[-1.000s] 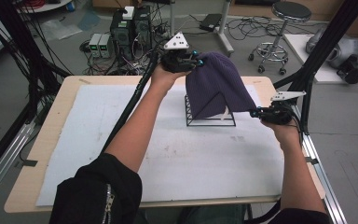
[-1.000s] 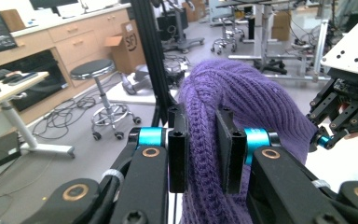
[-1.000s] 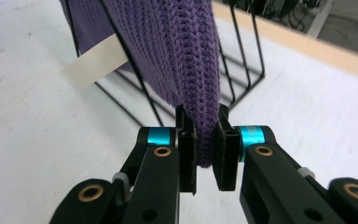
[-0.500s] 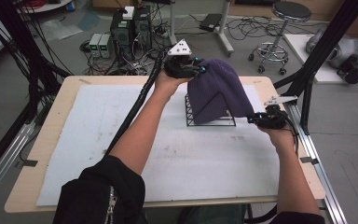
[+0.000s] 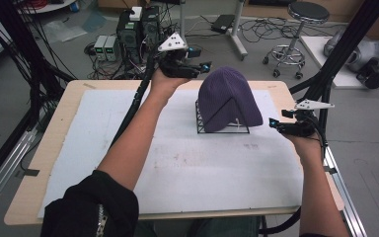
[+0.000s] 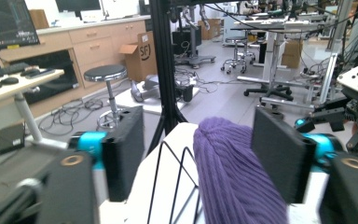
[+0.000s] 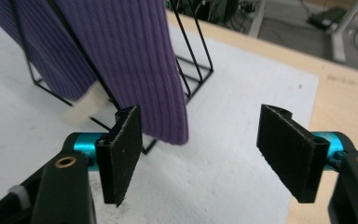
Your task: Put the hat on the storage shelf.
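A purple knit beanie hangs draped over a black wire rack at the back right of the white mat. My left gripper is open, raised just left of the beanie's top; in the left gripper view the beanie rises between the spread jaws without touching them. My right gripper is open beside the rack's right end, low over the mat. In the right gripper view the beanie's hem and a white tag hang just beyond the left jaw, and the wire rack stands behind.
The white mat covers most of the wooden table. Black frame posts stand at the right, with cables, power boxes and a stool on the floor behind. A rail runs along the table's right edge.
Both grippers have let go of the beanie and drawn back a little: the left one to the left and up, the right one to the right. The beanie now rests on the rack.
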A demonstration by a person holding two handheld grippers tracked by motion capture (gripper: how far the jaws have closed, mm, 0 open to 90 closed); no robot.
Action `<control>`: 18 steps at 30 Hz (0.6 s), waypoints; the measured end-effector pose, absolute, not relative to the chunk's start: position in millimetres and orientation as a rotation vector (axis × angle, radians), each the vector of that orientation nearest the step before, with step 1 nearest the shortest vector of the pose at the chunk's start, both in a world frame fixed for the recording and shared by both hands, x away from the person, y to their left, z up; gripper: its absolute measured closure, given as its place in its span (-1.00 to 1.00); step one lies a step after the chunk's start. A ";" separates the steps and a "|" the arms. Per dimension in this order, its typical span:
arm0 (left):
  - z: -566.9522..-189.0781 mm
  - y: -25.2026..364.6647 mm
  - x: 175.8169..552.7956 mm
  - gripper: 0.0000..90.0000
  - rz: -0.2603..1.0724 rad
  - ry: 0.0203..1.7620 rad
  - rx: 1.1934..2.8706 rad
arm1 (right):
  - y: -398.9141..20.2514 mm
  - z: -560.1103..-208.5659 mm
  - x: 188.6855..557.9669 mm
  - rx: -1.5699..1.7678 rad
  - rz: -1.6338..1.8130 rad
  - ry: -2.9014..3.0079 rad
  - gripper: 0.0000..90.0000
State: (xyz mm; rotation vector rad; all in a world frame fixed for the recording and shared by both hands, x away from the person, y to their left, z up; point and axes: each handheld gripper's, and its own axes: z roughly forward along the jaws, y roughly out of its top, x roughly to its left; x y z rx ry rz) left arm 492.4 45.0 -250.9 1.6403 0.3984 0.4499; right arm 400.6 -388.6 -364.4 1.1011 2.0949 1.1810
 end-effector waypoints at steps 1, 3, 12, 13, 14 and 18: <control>-250.6 49.4 489.2 -0.28 0.461 0.399 1.633 | -386.9 -361.0 397.2 1.086 1.183 2.088 -0.40; -250.2 62.1 480.3 -0.33 0.485 0.411 1.636 | -382.2 -354.8 390.5 1.041 1.193 2.071 -0.51; -261.4 117.2 441.6 -0.47 0.508 0.446 1.632 | -365.5 -332.4 363.3 0.944 1.270 2.007 -0.67; -263.5 123.5 437.6 -0.47 0.512 0.451 1.626 | -365.3 -330.5 361.9 0.937 1.281 1.998 -0.68; -265.6 129.9 434.2 -0.48 0.515 0.460 1.621 | -364.6 -328.4 359.8 0.938 1.301 1.989 -0.69; -272.8 156.4 420.4 -0.50 0.534 0.502 1.617 | -361.6 -317.3 349.7 0.923 1.334 1.957 -0.70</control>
